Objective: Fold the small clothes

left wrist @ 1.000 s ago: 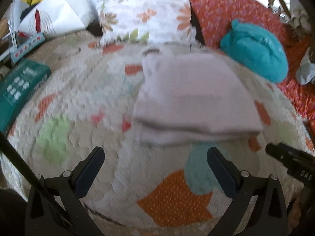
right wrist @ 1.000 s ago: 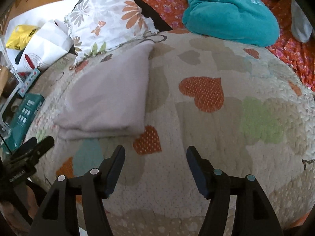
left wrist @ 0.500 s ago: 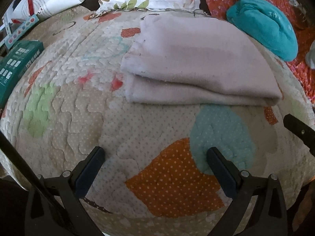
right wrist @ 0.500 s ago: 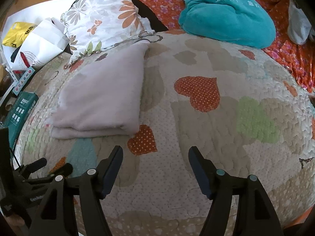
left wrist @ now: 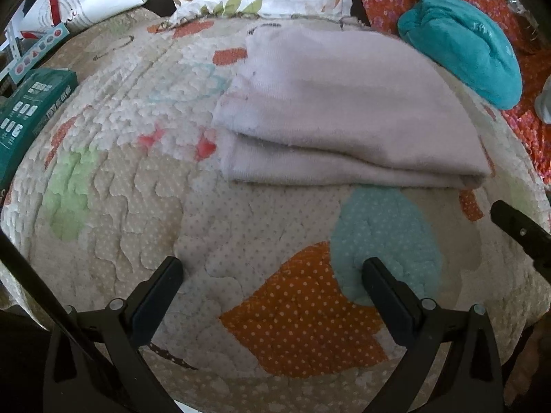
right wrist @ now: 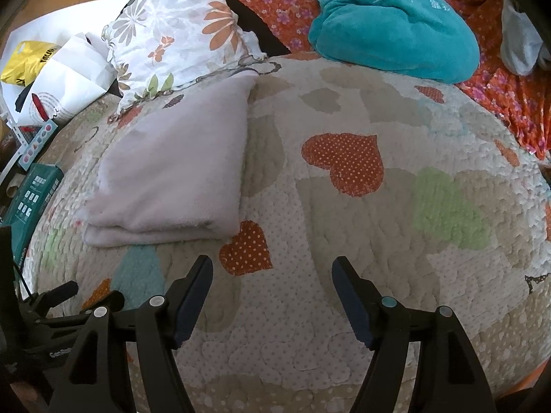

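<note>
A pale lilac garment (left wrist: 344, 110) lies folded flat on the heart-patterned quilt (left wrist: 137, 206), its folded edge toward me; it also shows in the right wrist view (right wrist: 172, 175) at the left. My left gripper (left wrist: 272, 275) is open and empty, above the quilt a short way in front of the garment. My right gripper (right wrist: 272, 272) is open and empty, over the quilt to the right of the garment's near corner. The right gripper's finger (left wrist: 520, 234) shows at the right edge of the left view.
A teal bundle of cloth (right wrist: 392, 27) lies on the orange floral sheet (right wrist: 516, 96) at the back right. A floral pillow (right wrist: 179, 41) sits behind the garment. A green box (left wrist: 24, 117) and white paper bag (right wrist: 69, 79) lie at the left.
The left gripper dropped lower and closer to the quilt, then eased back slightly; the garment looms larger than a second ago. The right gripper shifted little. Both stay open.
</note>
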